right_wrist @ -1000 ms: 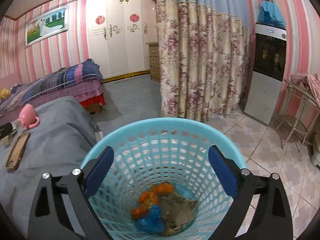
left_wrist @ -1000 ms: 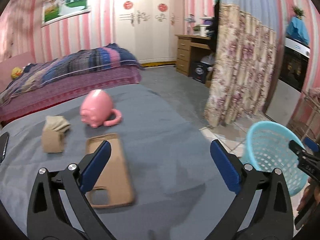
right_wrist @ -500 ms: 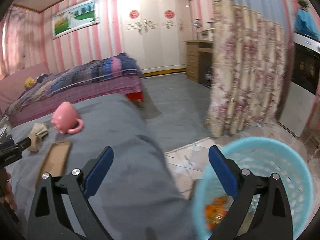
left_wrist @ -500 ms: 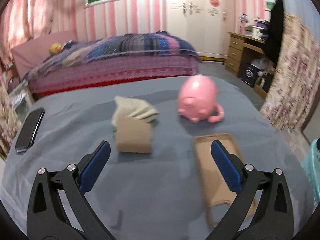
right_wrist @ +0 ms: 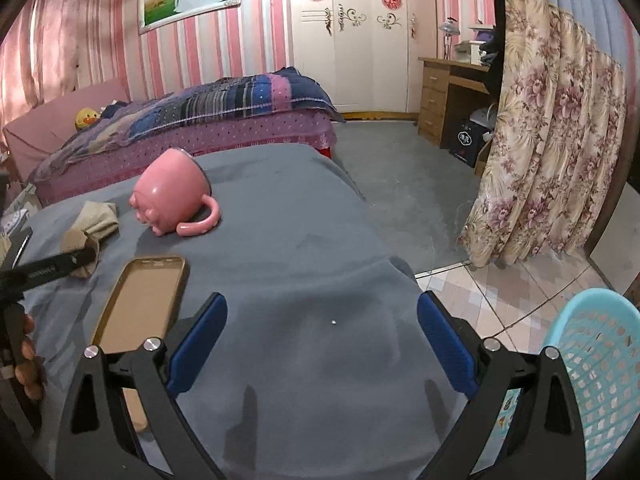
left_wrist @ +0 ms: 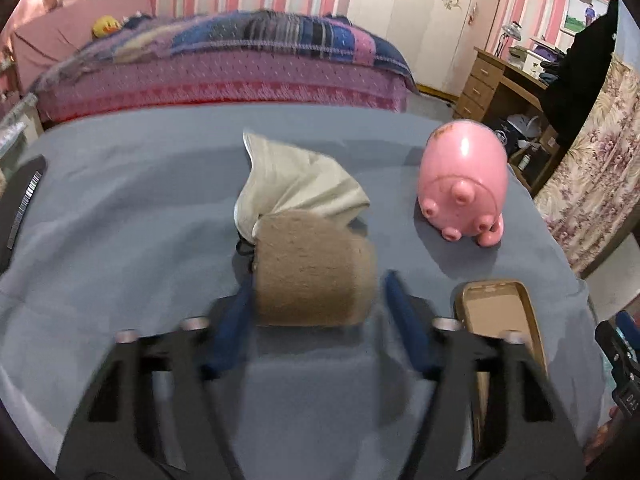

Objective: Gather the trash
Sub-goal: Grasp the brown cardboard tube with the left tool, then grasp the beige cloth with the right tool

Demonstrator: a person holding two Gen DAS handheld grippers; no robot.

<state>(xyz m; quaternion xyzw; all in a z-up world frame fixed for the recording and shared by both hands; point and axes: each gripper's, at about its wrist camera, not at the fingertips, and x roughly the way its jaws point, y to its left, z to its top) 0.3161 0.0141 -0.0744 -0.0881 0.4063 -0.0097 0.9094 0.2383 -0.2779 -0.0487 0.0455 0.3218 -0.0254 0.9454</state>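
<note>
A brown cardboard roll (left_wrist: 316, 272) with a crumpled pale tissue (left_wrist: 296, 184) behind it lies on the grey blanket (left_wrist: 140, 200). My left gripper (left_wrist: 318, 286) straddles the roll and its jaws are closing. The left pad is at the roll's side, and a narrow gap still shows at the right pad. In the right wrist view, the same roll (right_wrist: 74, 240) sits at the far left, beside the left gripper's finger (right_wrist: 52, 268). My right gripper (right_wrist: 320, 340) stands open over bare blanket, holding nothing. The light blue trash basket (right_wrist: 600, 368) is on the floor at the lower right.
A pink octopus-shaped mug (left_wrist: 464, 176) lies on its side to the right of the roll. A tan phone case (left_wrist: 500, 320) lies nearer, and a black phone (left_wrist: 20, 208) at the left edge. A flowered curtain (right_wrist: 552, 140), a desk and a bed stand beyond.
My left gripper swung left from the phone case to the roll, came down and narrowed its jaws around it. My right gripper swung left from above the basket to over the blanket.
</note>
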